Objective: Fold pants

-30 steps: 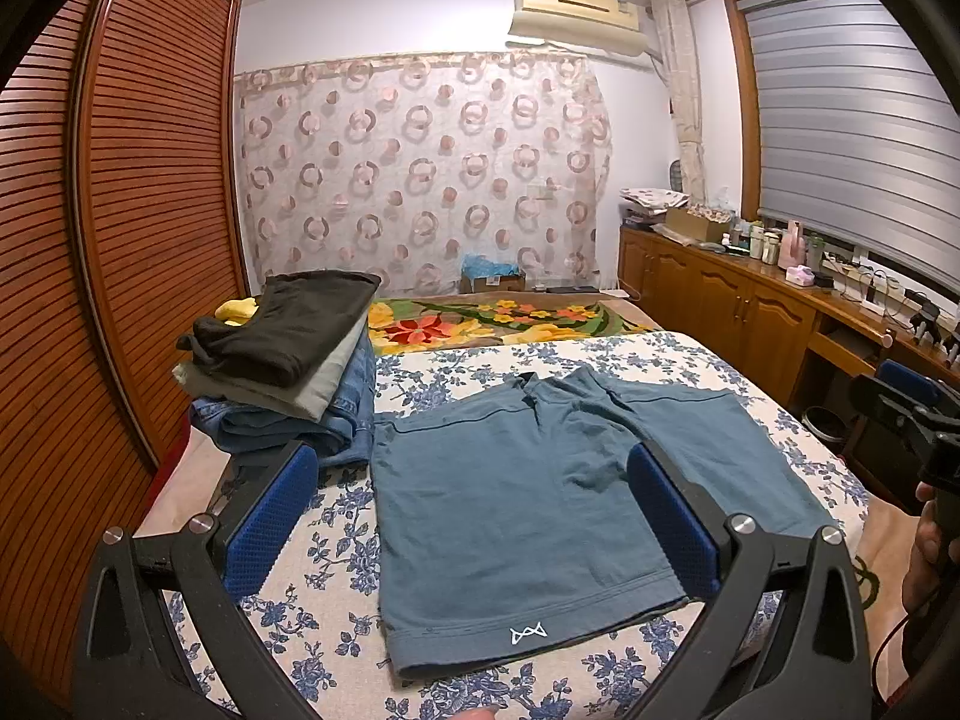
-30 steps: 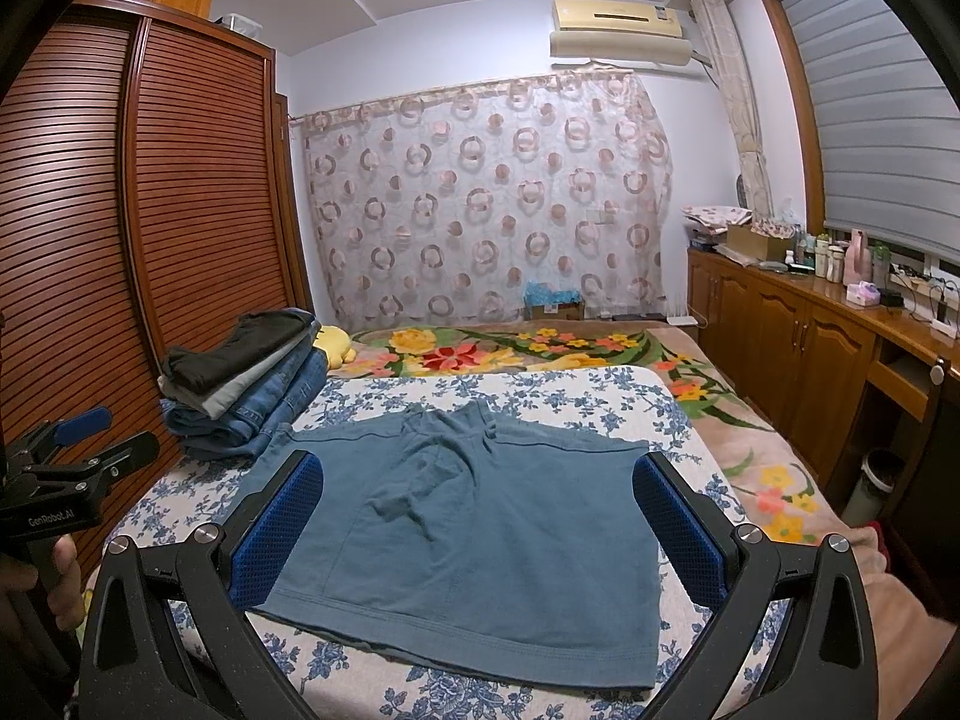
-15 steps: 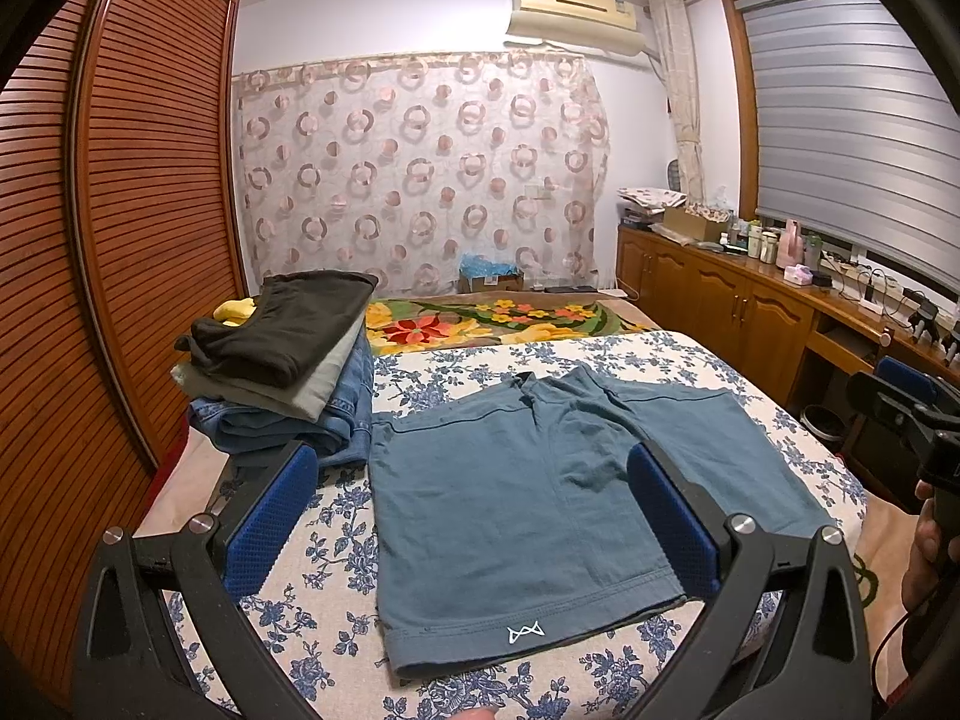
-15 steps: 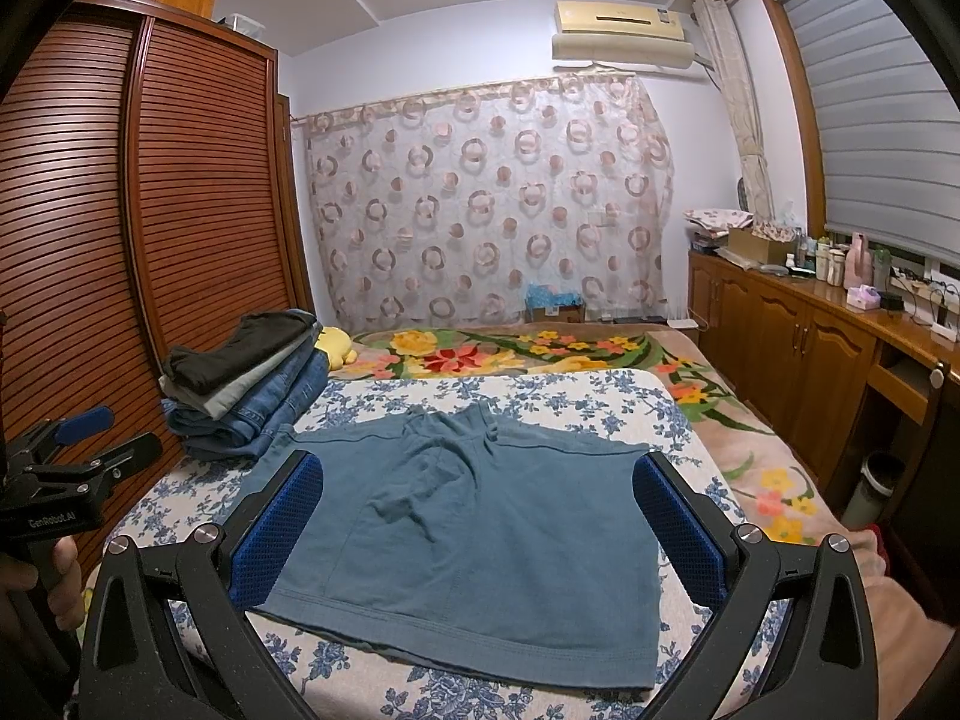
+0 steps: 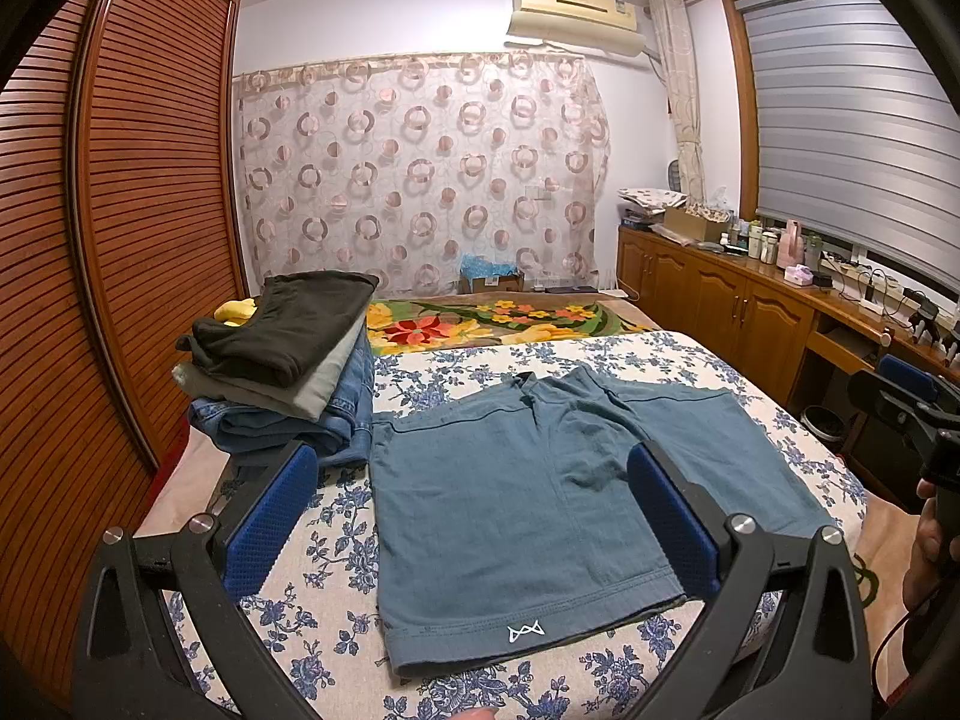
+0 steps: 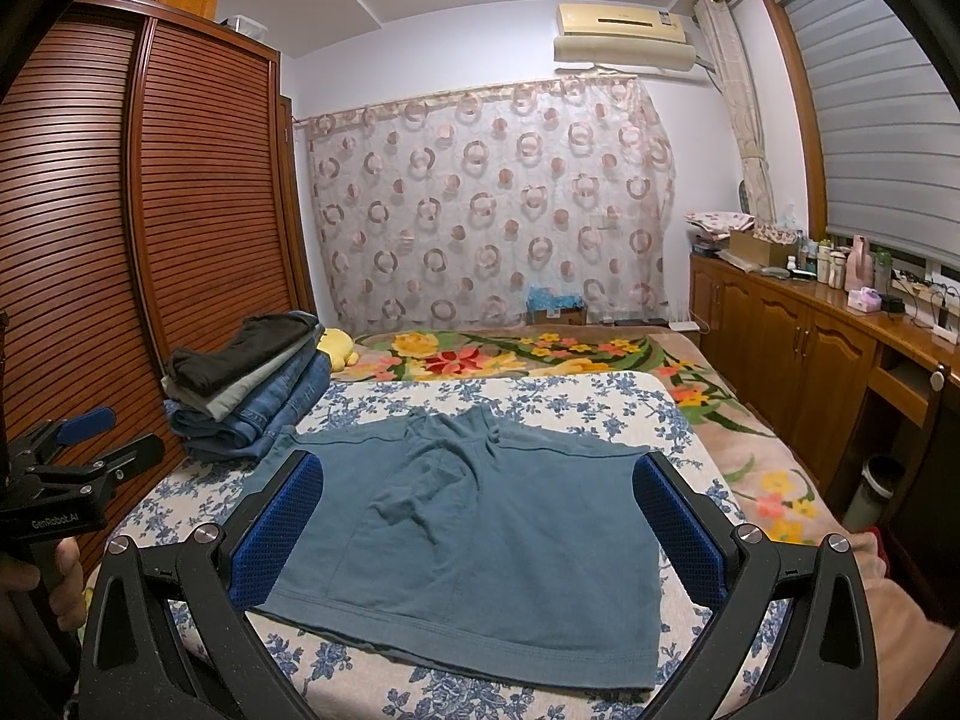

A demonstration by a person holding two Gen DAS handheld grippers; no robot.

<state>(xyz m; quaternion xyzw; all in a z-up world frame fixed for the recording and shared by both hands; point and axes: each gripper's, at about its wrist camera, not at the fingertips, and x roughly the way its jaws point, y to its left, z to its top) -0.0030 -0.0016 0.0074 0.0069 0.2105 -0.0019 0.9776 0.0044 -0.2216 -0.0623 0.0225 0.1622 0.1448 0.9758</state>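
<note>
Left wrist view has our blue shorts (image 5: pixel 540 498) lying flat on the flowery bedspread (image 5: pixel 660 360), hem toward us at 6 o'clock, so nothing's folded yet as far as we can tell. We're holding the left gripper (image 5: pixel 474 510) and right gripper (image 6: pixel 480 516) above them, both spread wide and empty, probably lining up a grab. The stack of folded clothes (image 5: pixel 282 366) sits at 10 o'clock, touching the shorts' corner.
</note>
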